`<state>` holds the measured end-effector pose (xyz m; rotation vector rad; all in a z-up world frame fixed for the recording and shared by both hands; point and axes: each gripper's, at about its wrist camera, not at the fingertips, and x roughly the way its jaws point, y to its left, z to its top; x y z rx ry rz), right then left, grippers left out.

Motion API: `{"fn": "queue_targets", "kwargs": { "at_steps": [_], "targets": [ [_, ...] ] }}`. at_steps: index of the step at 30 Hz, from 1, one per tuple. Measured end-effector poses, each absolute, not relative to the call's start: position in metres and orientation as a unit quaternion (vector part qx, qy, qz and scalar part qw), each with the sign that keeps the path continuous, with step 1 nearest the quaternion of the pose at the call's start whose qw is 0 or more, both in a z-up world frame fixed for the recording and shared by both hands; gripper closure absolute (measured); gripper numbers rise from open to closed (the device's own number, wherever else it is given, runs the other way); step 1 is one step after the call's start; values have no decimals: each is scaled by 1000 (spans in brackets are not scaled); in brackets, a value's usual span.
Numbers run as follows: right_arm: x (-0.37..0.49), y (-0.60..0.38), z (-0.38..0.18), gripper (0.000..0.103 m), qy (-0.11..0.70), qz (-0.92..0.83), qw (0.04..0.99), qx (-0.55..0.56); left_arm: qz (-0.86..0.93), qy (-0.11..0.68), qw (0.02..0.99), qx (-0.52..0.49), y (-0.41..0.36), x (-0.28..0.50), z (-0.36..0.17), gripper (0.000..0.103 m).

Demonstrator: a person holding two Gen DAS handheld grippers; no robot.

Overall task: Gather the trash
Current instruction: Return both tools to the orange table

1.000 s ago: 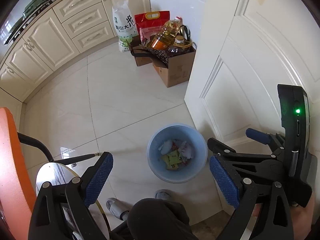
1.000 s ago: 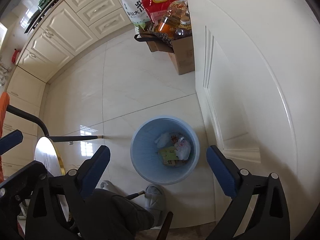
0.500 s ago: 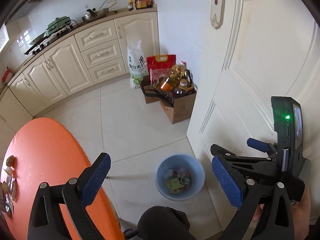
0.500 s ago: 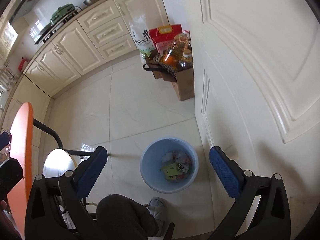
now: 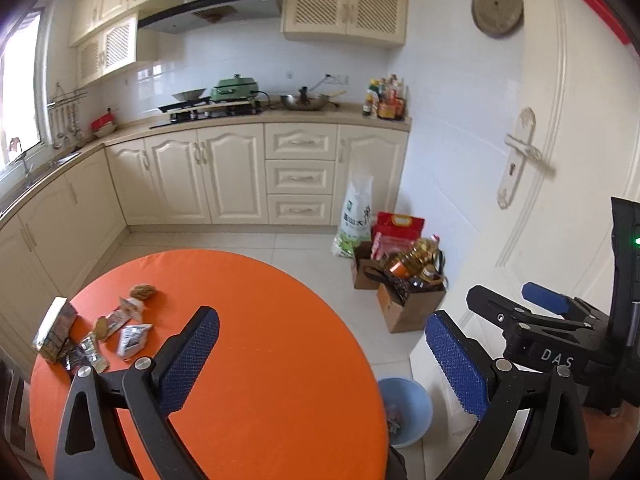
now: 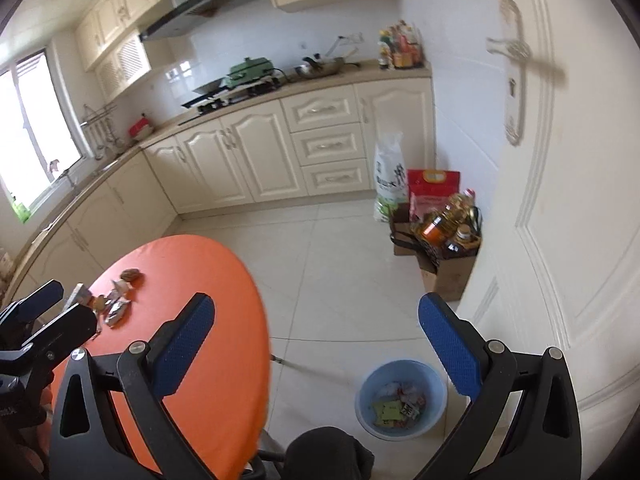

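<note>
Gaping wide, both hand-held grippers (image 5: 322,360) (image 6: 316,352) empty.

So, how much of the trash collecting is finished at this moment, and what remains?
Partly done. The blue bin on the floor already holds several wrappers. In hand: nothing; the left gripper and the right gripper are both open and empty, and the left jaws have just been opening. Left: a cluster of wrappers and scraps lies on the orange table, at its far left side.

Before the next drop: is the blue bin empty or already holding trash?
Holding trash: the blue bin stands upright on the floor with wrappers covering its bottom.
</note>
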<state>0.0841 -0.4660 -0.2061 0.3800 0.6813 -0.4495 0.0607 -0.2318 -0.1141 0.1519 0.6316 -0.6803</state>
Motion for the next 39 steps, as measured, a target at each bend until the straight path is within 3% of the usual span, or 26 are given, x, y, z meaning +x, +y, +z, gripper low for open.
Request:
{"fn": "queue_targets", "kwargs": {
  "at_steps": [9, 17, 28, 39],
  "targets": [
    [140, -330, -150, 0, 285, -96, 947, 110, -228, 266, 937, 0, -85, 27, -100, 1],
    [174, -244, -138, 0, 262, -18, 962, 76, -134, 247, 959, -47, 1, -17, -111, 1],
    [233, -193, -191, 0, 329, 36, 942, 43, -43, 290, 953, -83, 51, -35, -141, 1],
    [315, -191, -280, 0, 429, 16, 902, 32, -26, 342, 936, -72, 16, 83, -137, 1]
  ]
}}
